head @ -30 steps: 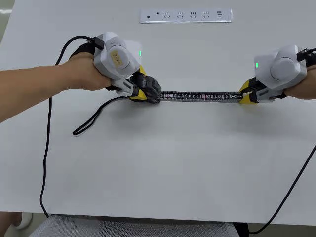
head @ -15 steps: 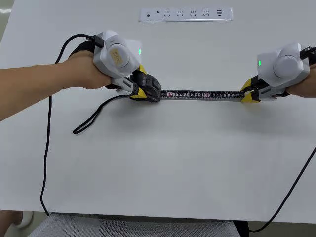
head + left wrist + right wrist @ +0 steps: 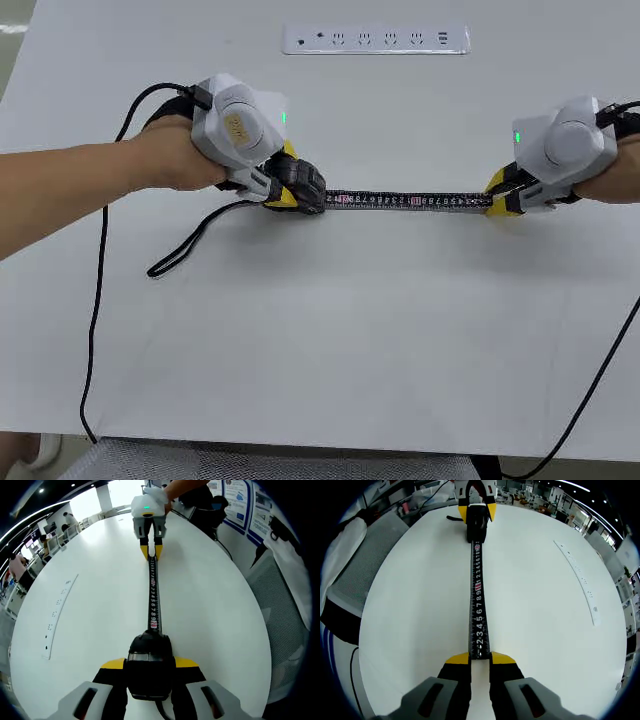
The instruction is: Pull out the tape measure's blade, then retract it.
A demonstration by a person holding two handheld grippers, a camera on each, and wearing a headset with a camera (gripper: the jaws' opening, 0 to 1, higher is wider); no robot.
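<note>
A black tape measure case [image 3: 298, 184] [image 3: 150, 664] [image 3: 478, 521] rests on the white table, with my left gripper [image 3: 285, 187] [image 3: 149, 666] shut on its sides. Its black blade [image 3: 408, 201] [image 3: 152, 600] [image 3: 479, 610] with white numbers runs flat over the table to the right. My right gripper [image 3: 497, 198] [image 3: 480, 661] is shut on the blade's end between its yellow-tipped fingers [image 3: 457, 659]. In the left gripper view the right gripper [image 3: 151, 550] stands at the far end of the blade. The case's black wrist strap [image 3: 190, 242] trails left.
A white power strip [image 3: 376, 39] [image 3: 58, 615] [image 3: 580, 577] lies at the table's far edge. Black cables [image 3: 98, 290] [image 3: 600, 370] hang from both grippers over the near table. A mesh chair back [image 3: 250, 462] sits at the near edge.
The blade's visible span looks slightly shorter, with the right gripper a little nearer the case. The camera shifted a bit; the left gripper holds still.
</note>
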